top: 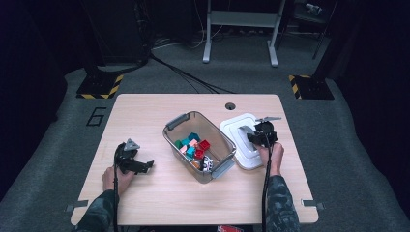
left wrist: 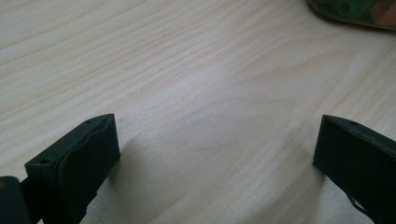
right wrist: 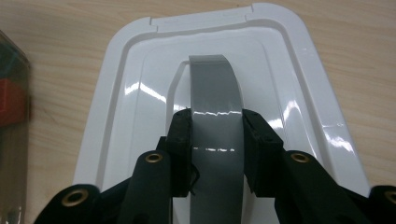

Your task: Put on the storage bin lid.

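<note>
The left gripper (top: 145,166) rests low over the tabletop (top: 145,111) near its left edge, jaws spread wide with nothing between them. The right gripper (top: 251,137), toward the right edge, has its jaws clamped on a grey handle (right wrist: 215,116). Both forearms enter from the near edge.

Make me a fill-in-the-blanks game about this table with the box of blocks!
1. The right gripper is shut on the grey ____ of the white lid.
2. The white lid lies flat on the wooden ____, beside the clear box.
3. The left gripper is ____, with nothing between its jaws.
4. The colourful blocks sit inside the clear ____.

Missing words: handle; table; open; box
</note>
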`<state>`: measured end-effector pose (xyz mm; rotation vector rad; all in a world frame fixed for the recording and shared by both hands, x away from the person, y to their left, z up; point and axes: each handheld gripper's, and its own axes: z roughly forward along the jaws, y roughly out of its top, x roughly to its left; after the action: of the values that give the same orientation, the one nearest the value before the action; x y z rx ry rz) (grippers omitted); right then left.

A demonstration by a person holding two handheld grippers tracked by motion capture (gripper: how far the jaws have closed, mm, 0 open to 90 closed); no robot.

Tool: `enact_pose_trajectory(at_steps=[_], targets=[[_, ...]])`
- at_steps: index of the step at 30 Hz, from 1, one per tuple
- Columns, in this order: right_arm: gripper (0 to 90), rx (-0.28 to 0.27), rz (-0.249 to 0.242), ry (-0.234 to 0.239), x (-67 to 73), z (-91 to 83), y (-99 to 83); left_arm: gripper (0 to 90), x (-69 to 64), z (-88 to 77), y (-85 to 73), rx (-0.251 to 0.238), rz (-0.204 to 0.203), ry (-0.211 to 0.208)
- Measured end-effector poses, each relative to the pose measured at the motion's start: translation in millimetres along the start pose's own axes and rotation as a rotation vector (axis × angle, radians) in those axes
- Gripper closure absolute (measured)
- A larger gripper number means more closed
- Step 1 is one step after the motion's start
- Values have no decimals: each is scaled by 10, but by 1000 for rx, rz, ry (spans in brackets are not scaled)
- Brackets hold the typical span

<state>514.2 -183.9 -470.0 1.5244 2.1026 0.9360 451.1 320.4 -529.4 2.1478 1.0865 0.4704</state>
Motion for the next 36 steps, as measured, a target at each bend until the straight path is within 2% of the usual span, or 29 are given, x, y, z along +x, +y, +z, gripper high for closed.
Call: enact_pose_trajectory(at_steps=[9,10,21,27,36], targets=[[668,-18,-15,-12,-25,-231,41,0,-1,0,0,0,-2,0],[668,-26,-34,-16,-27,-285,58,0,-1,0,0,0,-2,0],[668,-28,-42,-20,-36,-487,166,0,-1,0,0,0,-2,0],[668,-46,-51,-23,-51,-677,283,0,-2,1,0,-1,-3,0],[668,-64,-72,-44,10,-903,477,0,-1,1,0,-1,-2,0]])
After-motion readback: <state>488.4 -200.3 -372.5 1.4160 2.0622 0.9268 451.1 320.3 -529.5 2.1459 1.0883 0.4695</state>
